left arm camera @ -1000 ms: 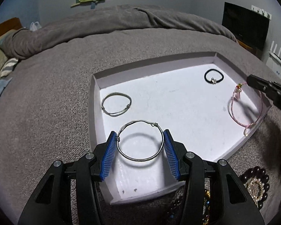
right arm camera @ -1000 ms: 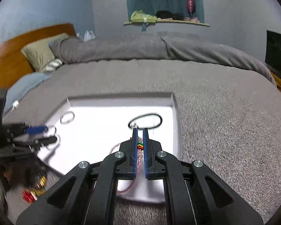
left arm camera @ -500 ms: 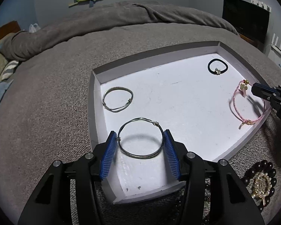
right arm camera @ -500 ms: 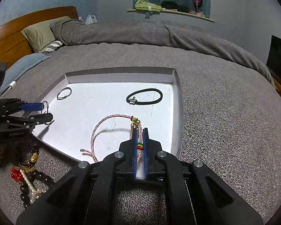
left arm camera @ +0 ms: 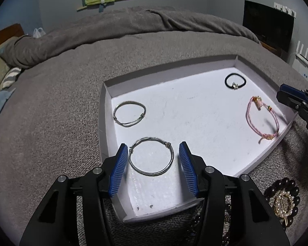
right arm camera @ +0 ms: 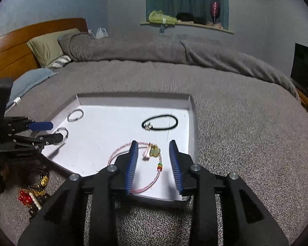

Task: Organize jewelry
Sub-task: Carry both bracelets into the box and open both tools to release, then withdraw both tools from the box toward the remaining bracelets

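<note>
Since a second ago the right claw (right arm camera: 153, 164) has parted its jaws and let go of the pink cord bracelet (right arm camera: 133, 165), which is now lying flat in the white tray (left arm camera: 104, 110) near the tray's right wall; the left claw (left arm camera: 152, 170) has released the large silver wire bangle (left arm camera: 151, 156), its blue pads (left arm camera: 118, 174) now standing apart on either side of the ring without touching it. The bangle is resting on the tray floor close to the near left corner, just beside the left wall. A smaller silver bangle (left arm camera: 129, 113) is lying farther back along that same wall, and a black hair tie (left arm camera: 235, 81) is sitting near the far right corner. The middle of the tray is lying open between these pieces. The left claw is reaching in low over the near rim, fingers pointing into the tray; the right claw is hovering over the near right edge, jaws wide around the bracelet's charm. Outside the tray, on the grey bed cover (left arm camera: 51, 106), a dark bead bracelet (left arm camera: 282, 201) with a pearl hair clip (left arm camera: 283, 207) is lying near the rim.
</note>
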`<state>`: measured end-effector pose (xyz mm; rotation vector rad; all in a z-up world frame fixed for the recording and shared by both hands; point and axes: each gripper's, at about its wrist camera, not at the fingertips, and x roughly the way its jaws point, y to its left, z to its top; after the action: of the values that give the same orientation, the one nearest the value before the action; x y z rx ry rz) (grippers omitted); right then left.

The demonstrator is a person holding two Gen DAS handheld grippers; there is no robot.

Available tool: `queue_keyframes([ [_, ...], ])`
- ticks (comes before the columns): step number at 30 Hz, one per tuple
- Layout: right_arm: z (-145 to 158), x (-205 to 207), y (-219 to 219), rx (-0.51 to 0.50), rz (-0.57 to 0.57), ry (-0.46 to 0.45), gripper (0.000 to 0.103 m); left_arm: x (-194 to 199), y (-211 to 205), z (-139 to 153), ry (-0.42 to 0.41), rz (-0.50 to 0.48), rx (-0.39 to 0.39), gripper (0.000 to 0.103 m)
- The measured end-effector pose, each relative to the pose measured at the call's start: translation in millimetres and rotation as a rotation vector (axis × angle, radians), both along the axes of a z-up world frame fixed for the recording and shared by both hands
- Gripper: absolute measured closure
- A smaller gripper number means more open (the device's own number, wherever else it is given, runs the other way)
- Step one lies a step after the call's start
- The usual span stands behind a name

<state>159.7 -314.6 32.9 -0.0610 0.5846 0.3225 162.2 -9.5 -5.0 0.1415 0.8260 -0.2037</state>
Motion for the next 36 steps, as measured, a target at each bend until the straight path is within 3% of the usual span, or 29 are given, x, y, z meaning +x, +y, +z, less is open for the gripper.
queue_keyframes([
  [9, 1.1, 2.0, -6.4, 0.019, -0.025, 0.002, 0.054, -8.6, -0.5, 12.1, -0.056, 0.011, -0.019, 0.043],
  [12, 1.4, 1.9, -8.7, 0.029, -0.036, -0.001, 0.039, -13.6, 0.2, 14.7, -0.075, 0.013, -0.021, 0.030],
  [15, 2.2, 1.1, -10.0, 0.033, -0.047, -0.005, 0.036, -19.3, -0.4, 17.3, -0.093, 0.009, -0.021, 0.030],
  [24, 11.7, -16.4, -19.7, 0.111, -0.086, -0.043, 0.007, -38.5, 7.1, 30.1, -0.160, 0.037, -0.056, 0.018],
  [30, 20.2, -32.7, -24.1, 0.146, -0.095, -0.075, 0.006, -49.8, 15.6, 37.4, -0.226, 0.099, -0.070, 0.010],
  [36, 22.2, -49.2, -20.7, 0.115, -0.107, -0.100, 0.006, -67.3, 27.8, 46.1, -0.293, 0.144, -0.127, 0.008],
])
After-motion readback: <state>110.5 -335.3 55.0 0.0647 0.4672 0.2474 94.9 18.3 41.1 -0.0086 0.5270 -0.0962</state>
